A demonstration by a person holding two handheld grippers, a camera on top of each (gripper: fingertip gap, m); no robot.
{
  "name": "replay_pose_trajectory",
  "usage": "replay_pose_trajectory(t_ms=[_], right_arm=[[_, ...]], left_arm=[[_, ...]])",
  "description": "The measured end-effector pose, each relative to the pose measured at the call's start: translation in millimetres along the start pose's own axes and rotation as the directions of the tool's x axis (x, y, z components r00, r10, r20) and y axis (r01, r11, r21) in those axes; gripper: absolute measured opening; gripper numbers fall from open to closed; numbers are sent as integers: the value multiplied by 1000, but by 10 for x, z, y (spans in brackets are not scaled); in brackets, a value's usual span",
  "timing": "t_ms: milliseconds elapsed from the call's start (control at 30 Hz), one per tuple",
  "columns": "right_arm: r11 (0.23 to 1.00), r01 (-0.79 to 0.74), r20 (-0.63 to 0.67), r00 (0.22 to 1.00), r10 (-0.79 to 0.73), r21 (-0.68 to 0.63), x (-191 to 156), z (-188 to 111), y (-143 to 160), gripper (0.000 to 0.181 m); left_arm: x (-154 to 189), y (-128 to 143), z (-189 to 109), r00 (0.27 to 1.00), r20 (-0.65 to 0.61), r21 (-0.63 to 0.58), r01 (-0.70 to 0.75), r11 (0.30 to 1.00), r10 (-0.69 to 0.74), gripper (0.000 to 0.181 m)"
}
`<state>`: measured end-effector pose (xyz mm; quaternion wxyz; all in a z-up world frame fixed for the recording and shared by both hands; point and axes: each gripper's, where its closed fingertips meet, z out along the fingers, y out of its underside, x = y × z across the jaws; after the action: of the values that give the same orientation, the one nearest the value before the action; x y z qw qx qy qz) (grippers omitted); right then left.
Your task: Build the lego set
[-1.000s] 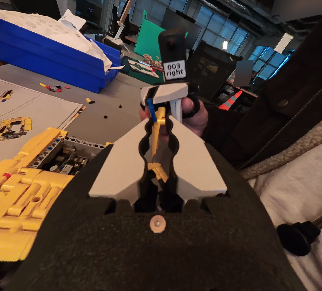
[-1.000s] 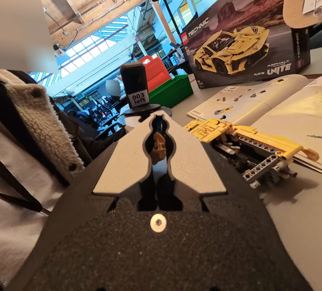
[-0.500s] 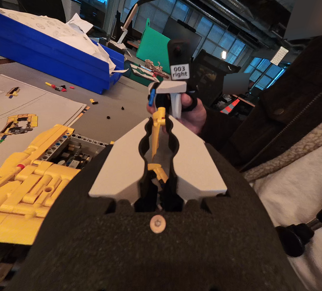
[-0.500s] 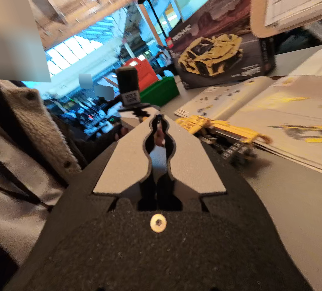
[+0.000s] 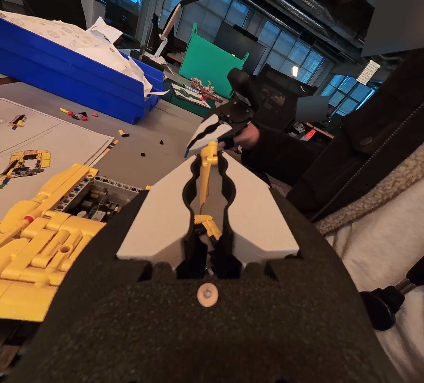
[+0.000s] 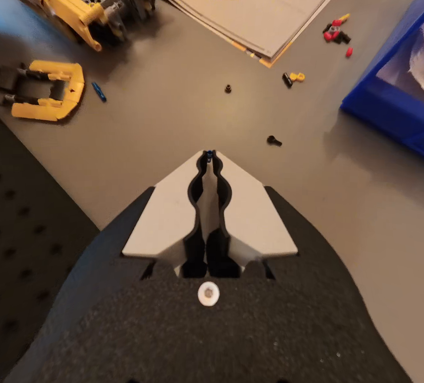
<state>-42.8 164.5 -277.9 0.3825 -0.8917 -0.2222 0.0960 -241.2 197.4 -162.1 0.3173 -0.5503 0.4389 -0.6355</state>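
L gripper [image 5: 208, 156] clamps yellow piece [image 5: 205, 185], R gripper [image 6: 208, 154] pinches blue pin [image 6: 208, 155]

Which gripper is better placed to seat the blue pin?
Right. The right gripper is shut on the small blue pin, tips aimed at the grey table; the left gripper only clamps the long yellow piece.

Right hand-held gripper [image 6: 208, 154] pulled away from yellow part [image 5: 207, 166], tipped down toward bench [image 6: 183, 119], blue pin [image 6: 208, 154] pinched at tips.

Blue bin [image 5: 68, 78] stuffed with crumpled white paper [image 5: 101, 51], green board [image 5: 206, 69] behind, grey table [image 6: 183, 119]
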Motion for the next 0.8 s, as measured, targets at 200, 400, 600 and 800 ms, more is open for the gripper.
replay_pose_trajectory(t_ms=[200,400,600,800], right_arm=[[1000,-1,-3,1000,1,-3,19,23,71,4],[998,44,-17,999,-45,-36,6,20,75,4],[998,51,-23,998,-52,-47,3,36,82,4],[997,48,-22,999,-50,-56,4,39,99,5]], left_arm=[[40,17,14,1000,-12,-12,-16,1000,16,15],[46,7,12,1000,-13,-7,-12,1000,12,14],[42,7,11,1000,-11,-8,-10,1000,10,14],[45,9,11,1000,-12,-9,-10,1000,10,14]])
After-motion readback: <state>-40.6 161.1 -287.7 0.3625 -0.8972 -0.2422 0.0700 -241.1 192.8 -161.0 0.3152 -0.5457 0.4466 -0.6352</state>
